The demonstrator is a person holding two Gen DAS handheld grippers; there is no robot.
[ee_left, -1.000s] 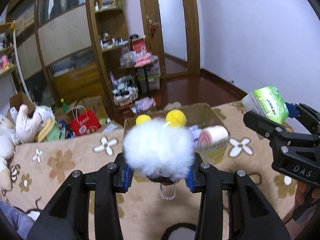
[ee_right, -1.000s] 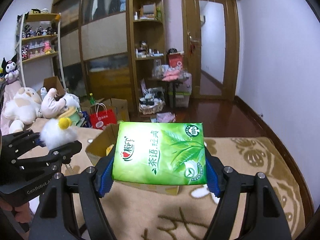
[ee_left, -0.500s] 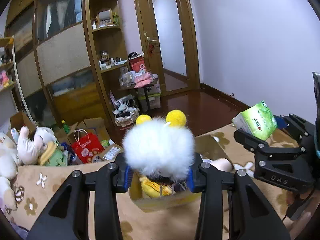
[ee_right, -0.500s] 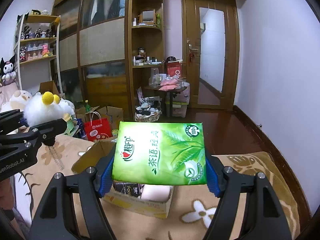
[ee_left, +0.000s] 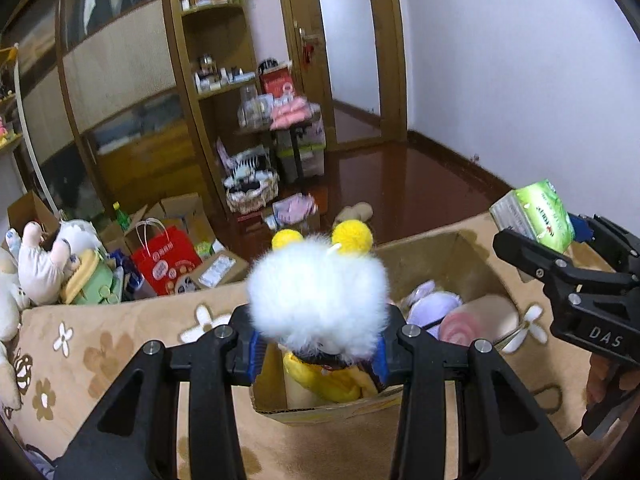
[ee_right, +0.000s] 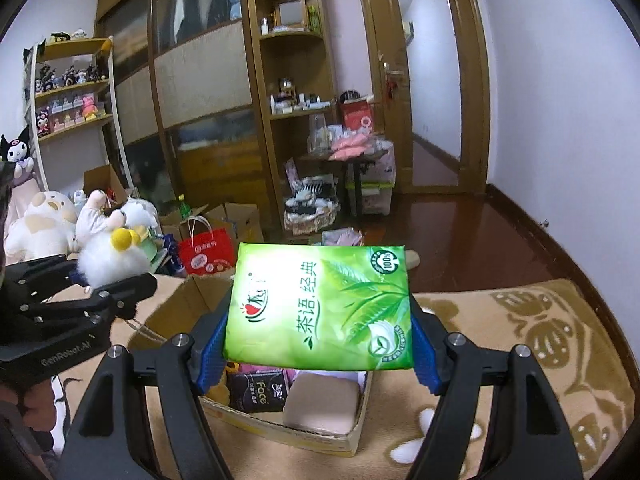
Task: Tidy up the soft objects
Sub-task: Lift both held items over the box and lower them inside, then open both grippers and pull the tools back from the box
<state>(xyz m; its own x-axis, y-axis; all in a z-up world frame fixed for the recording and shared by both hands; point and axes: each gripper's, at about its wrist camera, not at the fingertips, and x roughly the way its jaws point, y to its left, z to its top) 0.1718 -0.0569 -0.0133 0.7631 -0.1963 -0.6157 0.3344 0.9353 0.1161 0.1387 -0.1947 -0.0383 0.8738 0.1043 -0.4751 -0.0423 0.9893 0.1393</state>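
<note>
The left gripper (ee_left: 318,350) is clenching a fluffy white pom-pom toy with two yellow balls on top (ee_left: 318,292), its blue pads pressing into the fur from both sides. The toy is hanging over the near part of an open brown cardboard box (ee_left: 436,246) standing on a beige blanket with white flower prints (ee_left: 120,344).

At three o'clock in the left wrist view, the right gripper (ee_right: 318,354) is grasping a flat green plastic pack of tissues printed with tea leaves (ee_right: 320,308), held over the same box.

The box walls are framing a crowded interior: a lilac plush (ee_left: 434,306), a pink-and-cream roll-shaped plush (ee_left: 476,322) and a yellow soft toy (ee_left: 332,380) are lying pressed together, with a black packet (ee_right: 258,394) and a tan cushion block (ee_right: 322,406) showing in the right wrist view. Free room is showing mainly along the far inner wall, toward twelve o'clock.

The pom-pom is hiding the box's middle in the left wrist view, and the tissue pack is covering most of the opening in the right wrist view. Whether either held item is touching the contents cannot be told.
</note>
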